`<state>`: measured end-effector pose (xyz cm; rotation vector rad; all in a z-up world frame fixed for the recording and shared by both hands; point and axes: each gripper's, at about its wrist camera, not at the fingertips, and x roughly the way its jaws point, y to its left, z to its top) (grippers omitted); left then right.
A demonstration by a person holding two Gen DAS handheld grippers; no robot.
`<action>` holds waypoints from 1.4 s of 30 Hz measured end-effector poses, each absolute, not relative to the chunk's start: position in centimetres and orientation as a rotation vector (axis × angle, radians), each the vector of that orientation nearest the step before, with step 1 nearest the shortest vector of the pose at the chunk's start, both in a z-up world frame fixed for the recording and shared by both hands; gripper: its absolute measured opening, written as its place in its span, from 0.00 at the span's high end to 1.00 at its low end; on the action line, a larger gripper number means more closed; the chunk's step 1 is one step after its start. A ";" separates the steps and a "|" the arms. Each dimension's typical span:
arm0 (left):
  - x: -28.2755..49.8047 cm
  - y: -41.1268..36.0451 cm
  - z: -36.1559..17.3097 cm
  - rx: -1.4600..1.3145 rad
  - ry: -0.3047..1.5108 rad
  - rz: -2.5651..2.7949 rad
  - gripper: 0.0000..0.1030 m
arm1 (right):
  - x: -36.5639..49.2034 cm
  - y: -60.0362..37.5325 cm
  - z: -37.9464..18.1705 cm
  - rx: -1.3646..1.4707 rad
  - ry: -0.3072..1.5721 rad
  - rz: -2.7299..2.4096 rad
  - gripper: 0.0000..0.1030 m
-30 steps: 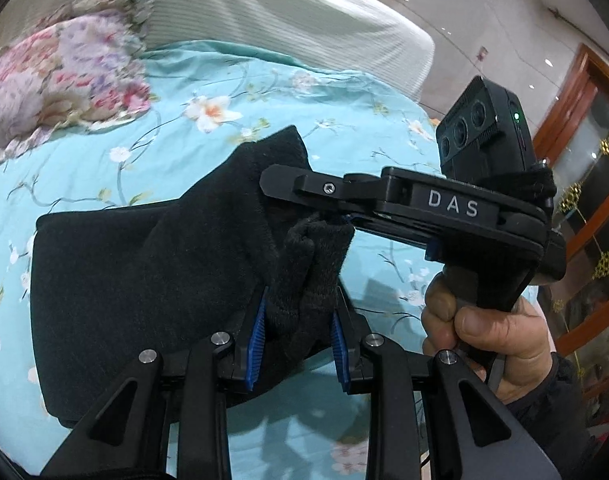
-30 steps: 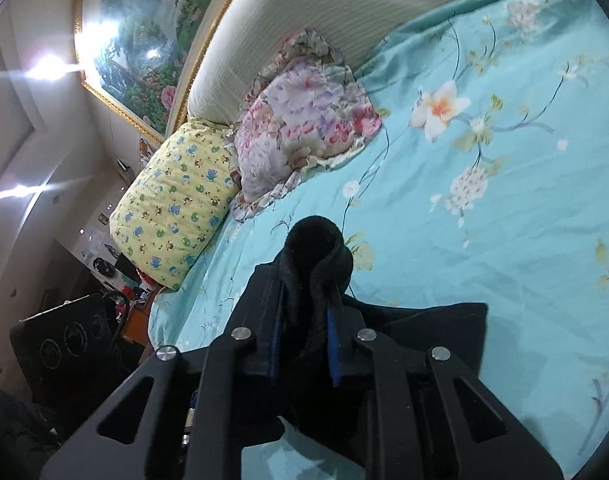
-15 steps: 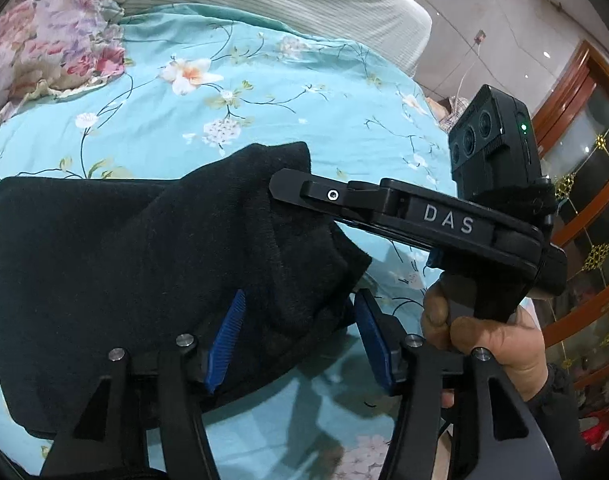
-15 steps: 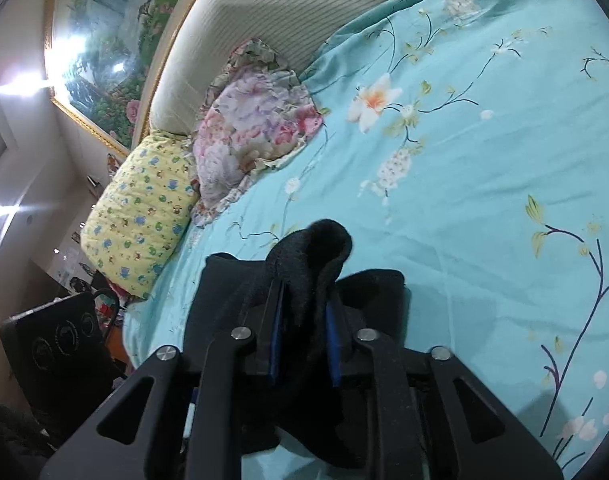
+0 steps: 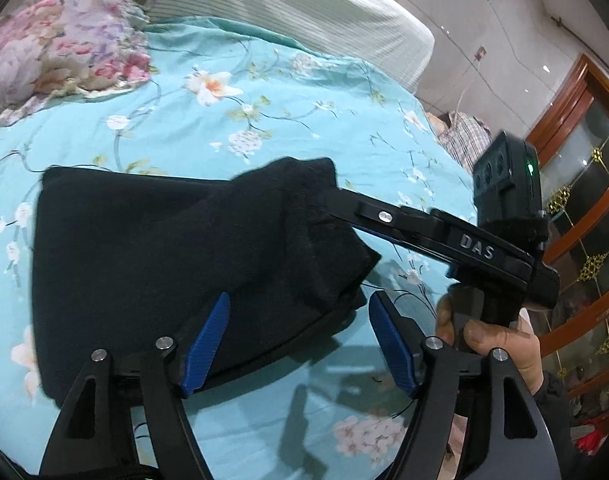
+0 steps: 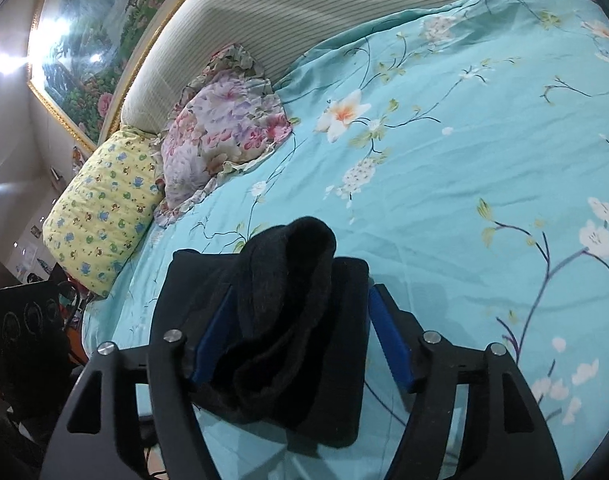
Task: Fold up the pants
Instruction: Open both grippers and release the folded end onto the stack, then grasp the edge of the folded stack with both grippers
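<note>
The black pants (image 5: 144,256) lie folded in a thick stack on the turquoise flowered bedspread (image 5: 264,128). My left gripper (image 5: 300,336) is open, its blue pads on either side of the stack's near right corner, not pinching it. My right gripper (image 6: 300,332) is open too; a raised roll of the black cloth (image 6: 288,280) sits loose between its pads. In the left wrist view the right gripper's body (image 5: 456,240) reaches in from the right, its fingertips hidden against the cloth.
A flowered pillow (image 6: 224,132) and a yellow patterned pillow (image 6: 100,208) lie at the head of the bed by a striped headboard (image 6: 304,12). The bed's edge drops off at the right, with a wooden cabinet (image 5: 584,184) beyond.
Both grippers have let go of the pants: the left opened half a second ago, the right just now. The folded-over layer has dropped onto the stack.
</note>
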<state>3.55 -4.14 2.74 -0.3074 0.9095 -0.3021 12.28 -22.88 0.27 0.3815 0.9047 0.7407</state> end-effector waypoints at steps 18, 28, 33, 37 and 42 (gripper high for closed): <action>1.1 3.3 3.1 -0.433 0.869 -0.156 0.24 | 9.6 -22.6 0.3 0.434 0.885 0.701 0.19; 1.2 6.5 1.9 -0.481 0.880 -0.081 0.23 | 9.0 -22.2 0.0 0.439 0.875 0.686 0.18; 1.4 7.6 1.1 -0.506 0.895 -0.060 0.23 | 9.3 -22.2 -0.4 0.432 0.895 0.680 0.18; 1.9 8.1 0.4 -0.521 0.910 -0.049 0.22 | 9.4 -22.1 -0.8 0.438 0.909 0.688 0.18; 2.8 8.5 -0.6 -0.544 0.931 -0.043 0.22 | 9.6 -21.5 -1.6 0.427 0.942 0.696 0.18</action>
